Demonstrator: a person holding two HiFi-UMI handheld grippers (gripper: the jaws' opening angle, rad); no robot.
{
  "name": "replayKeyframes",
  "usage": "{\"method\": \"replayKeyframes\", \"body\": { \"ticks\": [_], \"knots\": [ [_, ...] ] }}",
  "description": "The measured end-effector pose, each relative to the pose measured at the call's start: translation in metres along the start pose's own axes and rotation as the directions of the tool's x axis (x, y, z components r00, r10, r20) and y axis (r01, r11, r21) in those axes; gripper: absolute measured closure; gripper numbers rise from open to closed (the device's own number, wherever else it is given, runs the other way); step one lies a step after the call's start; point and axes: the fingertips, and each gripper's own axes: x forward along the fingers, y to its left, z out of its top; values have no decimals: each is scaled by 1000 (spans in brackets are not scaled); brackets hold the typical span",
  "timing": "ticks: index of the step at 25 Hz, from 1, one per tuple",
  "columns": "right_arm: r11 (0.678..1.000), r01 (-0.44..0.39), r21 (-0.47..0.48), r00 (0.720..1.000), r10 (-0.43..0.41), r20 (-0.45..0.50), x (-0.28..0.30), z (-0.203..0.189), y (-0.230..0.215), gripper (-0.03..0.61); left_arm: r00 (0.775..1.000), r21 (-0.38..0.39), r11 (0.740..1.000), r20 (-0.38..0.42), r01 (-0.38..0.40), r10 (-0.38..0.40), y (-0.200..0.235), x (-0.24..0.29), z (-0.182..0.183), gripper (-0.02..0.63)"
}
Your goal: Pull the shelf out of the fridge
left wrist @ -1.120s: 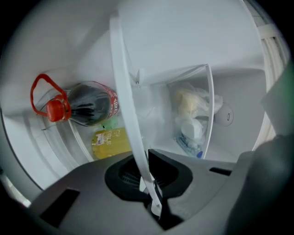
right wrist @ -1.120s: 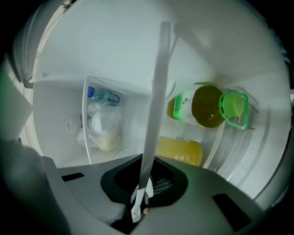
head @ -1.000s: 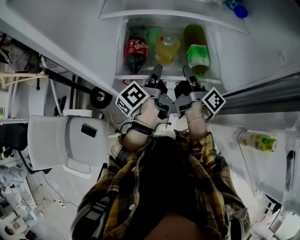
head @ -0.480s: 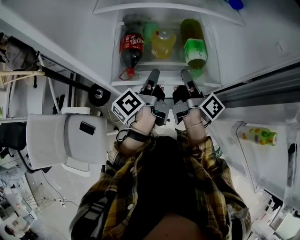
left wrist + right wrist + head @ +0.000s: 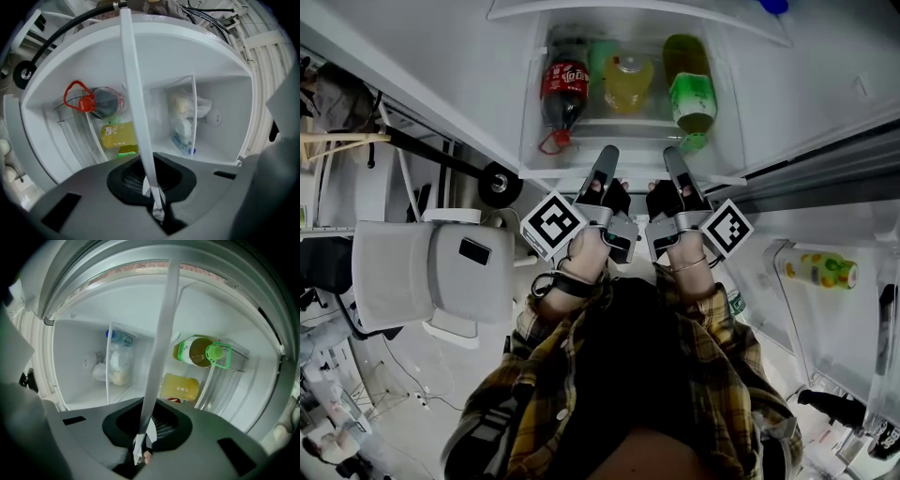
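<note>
**Two grippers clamped on the fridge shelf's front edge**

Open white fridge (image 5: 825, 103) walls fill the top of the head view, with a pale chair-like seat (image 5: 427, 277) standing off to the left on the floor. One clear shelf (image 5: 639, 177) sits low in the fridge, its front rim at the mouth of the opening. I count three bottles lying on it side by side: a cola bottle (image 5: 562, 89) with a red label, a yellow bottle (image 5: 628, 82) and a green bottle (image 5: 689, 94). One more bottle (image 5: 817, 270) rests in the door rack at the right. Two grippers meet the rim close together, the left gripper (image 5: 605, 161) below the cola bottle and the right gripper (image 5: 673, 161) below the green one.

From the left gripper view, the jaws are pressed together on the shelf's white front strip, which runs straight up out of them. Two of the bottles show behind it, the red-capped cola and the yellow one, and one pale bag (image 5: 185, 115) lies in a side compartment.

From the right gripper view, these jaws likewise pinch the same white strip. Two bottles show here, green above yellow, with the bag to the left.
</note>
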Motion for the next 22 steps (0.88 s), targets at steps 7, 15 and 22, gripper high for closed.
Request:
{"method": "replayKeyframes", "body": {
  "ticks": [7,15,22],
  "knots": [
    [1000,-13,21,1000,13,2,-11,-6,5,543,999,-55,998,12,44,-43,-11,-10,-8,589],
    [999,-10,40,1000,9,11,-25,-13,10,543,1000,-27,999,6,28,-28,-12,-27,-12,586],
    [999,-8,33,1000,7,17,-37,-18,13,543,1000,-40,999,5,30,-29,-13,-38,-18,586]
  ]
}}
